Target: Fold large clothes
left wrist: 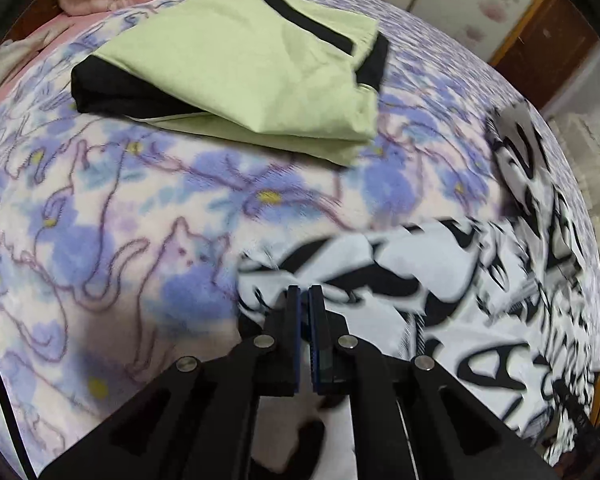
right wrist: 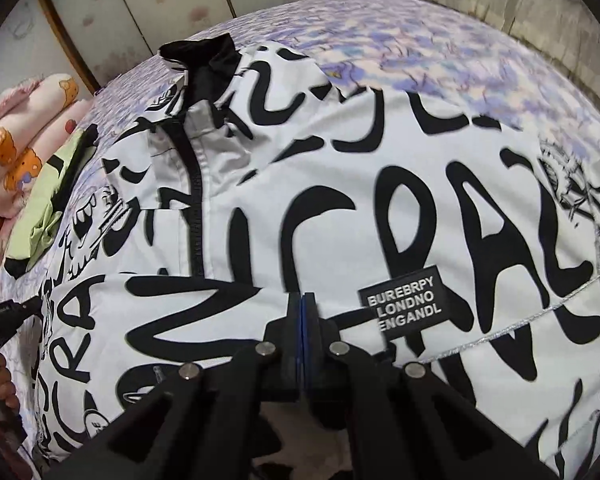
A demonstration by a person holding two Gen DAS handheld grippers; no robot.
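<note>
A large white jacket with black graffiti lettering (right wrist: 340,184) lies spread on the bed, zipper and black collar (right wrist: 204,56) toward the far side. It also shows in the left wrist view (left wrist: 440,280), blurred. My left gripper (left wrist: 304,294) is shut at the jacket's near left edge; whether cloth is pinched between the pads I cannot tell. My right gripper (right wrist: 303,298) is shut with its tips at the jacket's near hem beside a black label (right wrist: 404,304); no cloth shows between the pads. The left gripper's body also shows at the left edge of the right wrist view (right wrist: 4,312).
A folded light-green and black garment (left wrist: 240,68) lies on the far part of the floral blue bedspread (left wrist: 100,220). A pink cartoon-print blanket (right wrist: 24,148) is bundled at the bed's head. A wardrobe (right wrist: 140,4) stands behind the bed.
</note>
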